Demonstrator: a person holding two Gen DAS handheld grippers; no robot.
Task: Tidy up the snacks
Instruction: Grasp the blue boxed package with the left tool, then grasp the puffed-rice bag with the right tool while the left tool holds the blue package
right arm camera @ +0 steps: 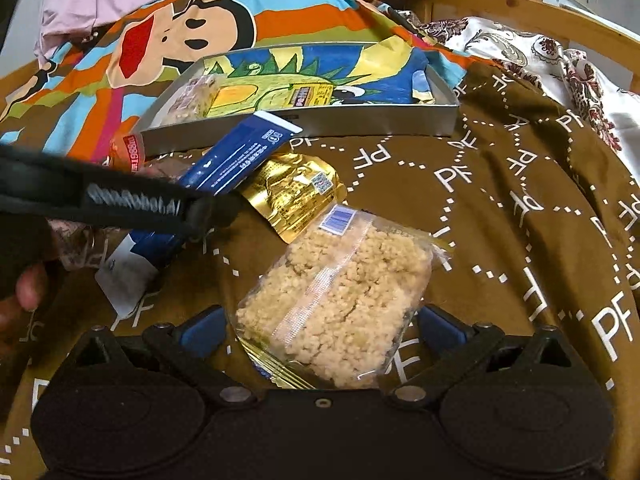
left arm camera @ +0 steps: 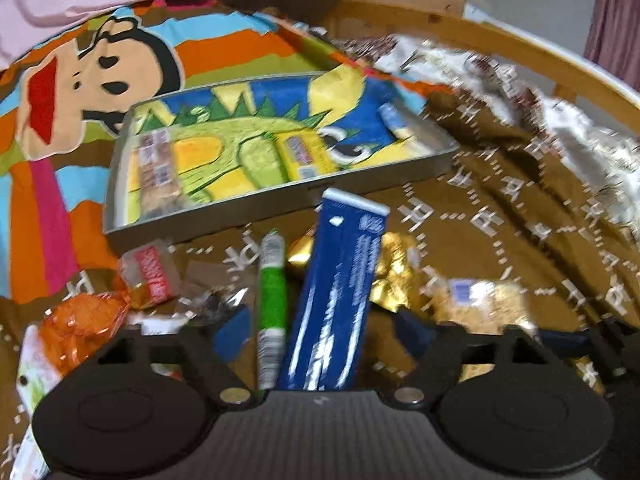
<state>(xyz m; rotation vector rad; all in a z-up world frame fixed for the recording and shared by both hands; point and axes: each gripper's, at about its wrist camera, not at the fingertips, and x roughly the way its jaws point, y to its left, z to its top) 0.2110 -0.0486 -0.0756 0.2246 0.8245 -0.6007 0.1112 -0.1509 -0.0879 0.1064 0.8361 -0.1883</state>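
On the bed, snacks going into the tray, two pickups pending.

My left tool sits spread around the blue packet, not yet clamped; its long axis points away toward the tray, so I'd squeeze, then carry forward. My right tool is spread around the crumbly rice-cake pack, which lies slanted, barcode end pointing toward the tray.
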